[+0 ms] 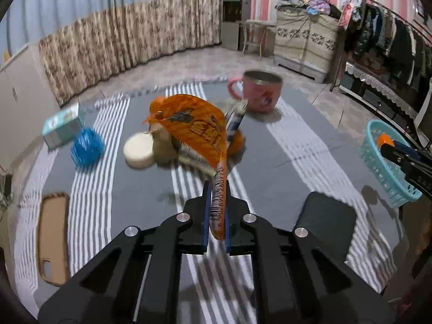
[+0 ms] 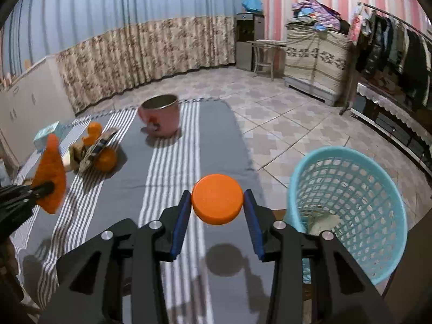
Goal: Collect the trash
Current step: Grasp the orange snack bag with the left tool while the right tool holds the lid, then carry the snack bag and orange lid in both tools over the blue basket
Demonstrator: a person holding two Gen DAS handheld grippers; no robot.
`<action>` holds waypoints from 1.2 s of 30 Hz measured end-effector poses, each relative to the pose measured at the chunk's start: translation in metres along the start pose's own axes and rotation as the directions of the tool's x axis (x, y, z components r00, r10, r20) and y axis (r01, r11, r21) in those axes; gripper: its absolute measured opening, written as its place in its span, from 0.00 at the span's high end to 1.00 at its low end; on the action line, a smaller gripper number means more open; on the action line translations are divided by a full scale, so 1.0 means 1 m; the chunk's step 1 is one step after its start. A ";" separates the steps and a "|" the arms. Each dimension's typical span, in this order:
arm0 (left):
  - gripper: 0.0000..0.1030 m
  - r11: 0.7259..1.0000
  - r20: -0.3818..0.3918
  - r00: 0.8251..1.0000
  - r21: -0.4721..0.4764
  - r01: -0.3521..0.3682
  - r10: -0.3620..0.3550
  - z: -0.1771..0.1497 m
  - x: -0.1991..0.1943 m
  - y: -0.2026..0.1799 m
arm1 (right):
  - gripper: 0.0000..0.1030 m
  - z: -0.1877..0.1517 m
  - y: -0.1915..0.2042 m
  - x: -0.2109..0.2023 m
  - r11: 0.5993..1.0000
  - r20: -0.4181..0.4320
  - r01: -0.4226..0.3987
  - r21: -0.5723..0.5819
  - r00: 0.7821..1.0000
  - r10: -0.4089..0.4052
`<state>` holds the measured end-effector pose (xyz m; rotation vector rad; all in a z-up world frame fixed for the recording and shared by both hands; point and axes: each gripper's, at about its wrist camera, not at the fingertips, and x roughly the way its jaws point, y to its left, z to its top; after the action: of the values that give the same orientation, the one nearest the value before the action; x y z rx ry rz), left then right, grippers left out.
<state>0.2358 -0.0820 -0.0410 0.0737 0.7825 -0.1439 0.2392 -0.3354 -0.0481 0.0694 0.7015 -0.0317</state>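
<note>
I have my left gripper (image 1: 216, 210) pinched tight on the sealed bottom seam of an orange snack wrapper (image 1: 194, 127), gripping it there, I think, because that flat barcode strip is the one stiff part a narrow jaw can hold; the puffed body of the wrapper stands up and away over the table. My right gripper (image 2: 217, 205) is part-way open around an orange bottle cap (image 2: 217, 199), its blue pads pressed on the cap's two sides, and the cap hangs above the striped grey tablecloth (image 2: 172, 162) with its shadow below, so it is lifted and not resting. The turquoise mesh basket (image 2: 348, 208) sits off the near right edge of the table, just beside the cap, which I judge is where both pieces are meant to go. Counting what lies around: one pink mug (image 1: 260, 90) at the far side, one blue scrubber ball (image 1: 87, 147) and one small teal box (image 1: 63, 127) far left, one white round puck (image 1: 139, 149) by a blurred heap of wrappers (image 1: 189, 154) at the middle, one brown phone case (image 1: 52, 239) near left, one dark pouch (image 1: 328, 217) near right. The heap holds more trash, but I cannot count its pieces.
</note>
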 end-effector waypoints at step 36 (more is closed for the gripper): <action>0.95 0.899 0.072 0.921 0.259 0.353 -0.382 0.056 0.051 -0.302 | 0.61 -0.005 -0.229 -0.032 0.882 0.062 0.320 0.345 0.930 -0.362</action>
<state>0.2638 -0.3919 -0.0413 0.1455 0.6473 -0.6011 0.1996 -0.5627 -0.0440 0.2628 0.5702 -0.4923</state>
